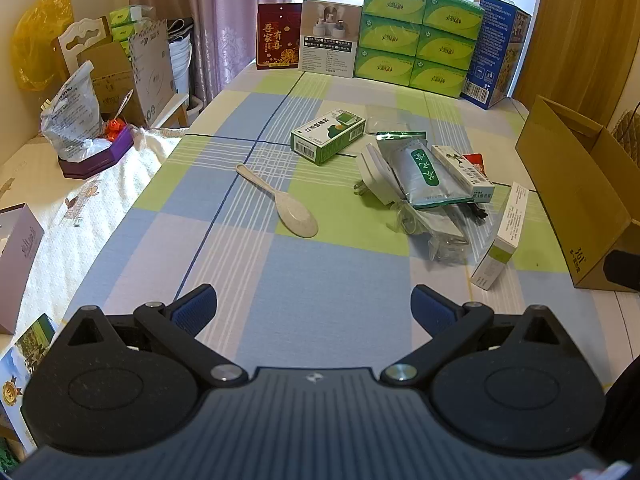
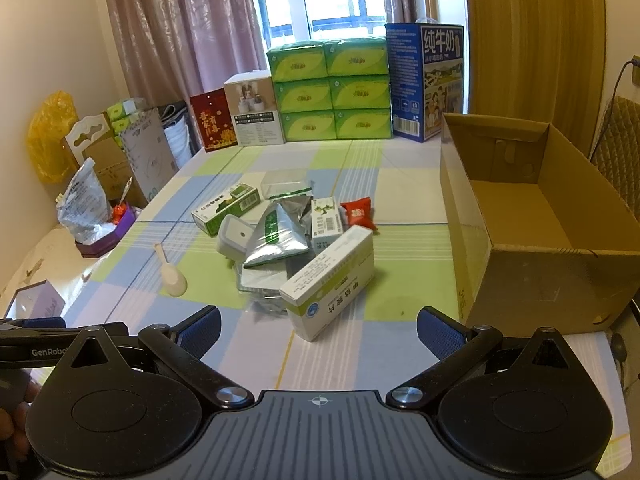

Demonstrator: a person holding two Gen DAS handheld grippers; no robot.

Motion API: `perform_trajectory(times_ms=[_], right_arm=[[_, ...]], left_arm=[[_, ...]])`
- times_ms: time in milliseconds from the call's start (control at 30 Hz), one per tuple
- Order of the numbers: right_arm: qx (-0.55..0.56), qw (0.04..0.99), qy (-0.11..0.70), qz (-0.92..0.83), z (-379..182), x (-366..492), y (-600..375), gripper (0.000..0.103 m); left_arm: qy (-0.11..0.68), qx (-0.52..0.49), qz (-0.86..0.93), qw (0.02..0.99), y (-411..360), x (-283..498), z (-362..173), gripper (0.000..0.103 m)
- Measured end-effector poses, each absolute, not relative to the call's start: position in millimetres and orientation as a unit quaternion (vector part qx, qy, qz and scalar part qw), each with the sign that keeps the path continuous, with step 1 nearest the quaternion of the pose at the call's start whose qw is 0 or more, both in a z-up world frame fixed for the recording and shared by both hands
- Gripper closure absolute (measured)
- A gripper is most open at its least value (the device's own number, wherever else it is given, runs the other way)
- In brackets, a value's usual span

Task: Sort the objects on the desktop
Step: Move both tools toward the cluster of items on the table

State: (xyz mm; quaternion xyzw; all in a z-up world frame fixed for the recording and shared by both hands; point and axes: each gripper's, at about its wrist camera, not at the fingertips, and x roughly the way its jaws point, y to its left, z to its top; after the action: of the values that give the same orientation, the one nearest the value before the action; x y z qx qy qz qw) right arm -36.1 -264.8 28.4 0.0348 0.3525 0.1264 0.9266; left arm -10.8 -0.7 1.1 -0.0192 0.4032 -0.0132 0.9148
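Right now your left gripper [image 1: 314, 304] hangs over the checked tablecloth [image 1: 320, 280] with its jaws spread wide and nothing between them. Your right gripper [image 2: 318, 326] is just as wide and just as empty.

Ahead of the left gripper, slightly to its left, a pale spoon [image 1: 280, 202] lies flat on the cloth, bowl end toward you. Beyond it rests a green and white box [image 1: 328, 136]. Ahead and to the right is the heap — a white plug adapter [image 1: 374, 178] with its prongs pointing left, a silver pouch [image 1: 420, 172] lying across it, a narrow white box [image 1: 462, 172] touching the pouch's right side, and clear plastic wrapping [image 1: 436, 232] at the near edge.

Just ahead of the right gripper, a white medicine box [image 2: 332, 280] leans tilted on the near side of that heap — the closest thing to your fingertips. A red packet [image 2: 359, 213] sits at the far right of the pile. To the right of the gripper stands an open cardboard box [image 2: 520, 216] with nothing in it, near the heap but apart from it.

Green tissue packs [image 2: 332, 92] are stacked at the far end.
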Motion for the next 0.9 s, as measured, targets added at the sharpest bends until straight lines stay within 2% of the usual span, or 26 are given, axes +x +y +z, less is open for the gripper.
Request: perform_trajectory(times_ms=[400,767,900], right_arm=[[0.037,0.927,0.351,0.126,28.4,-36.6,-266.2,0.002],[0.054,0.929,0.345,0.120,27.5,-35.9,-264.8,0.002],[0.047,0.933,0.334,0.125,22.5,-32.9,-256.1,0.002]], left_arm=[[0.402,-0.022,-0.011,0.915,-0.8,-11.0,1.1,0.001],[0.411,-0.098,-0.010,0.907,22.3,-10.7,1.9,0.001],[0.404,-0.083,-0.008,0.911,27.1,-7.4,4.1,0.001]])
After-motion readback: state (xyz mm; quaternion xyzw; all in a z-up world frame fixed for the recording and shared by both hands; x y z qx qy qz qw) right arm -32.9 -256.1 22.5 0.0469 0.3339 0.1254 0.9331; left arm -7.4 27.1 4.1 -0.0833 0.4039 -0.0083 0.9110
